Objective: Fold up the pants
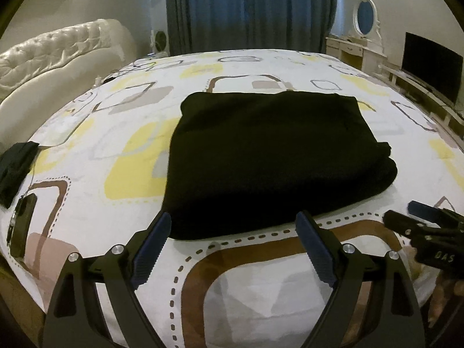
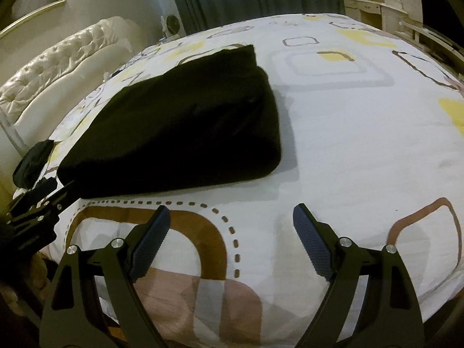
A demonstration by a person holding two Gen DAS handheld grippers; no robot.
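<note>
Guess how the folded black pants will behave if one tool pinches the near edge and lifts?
The black pants lie as a soft, rounded stack on the bed sheet, so they are probably floppy: a near-edge pinch would likely lift only the top layers and let the fold open. The matte fabric looks unlikely to slip. Both the left tool and right tool are open, holding nothing.

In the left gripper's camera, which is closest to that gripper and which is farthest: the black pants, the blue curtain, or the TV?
1. Black pants: folded on the bed, just ahead of the open left gripper.
2. TV: beyond the bed, on the right.
3. Blue curtain: straight ahead on the back wall.
</note>
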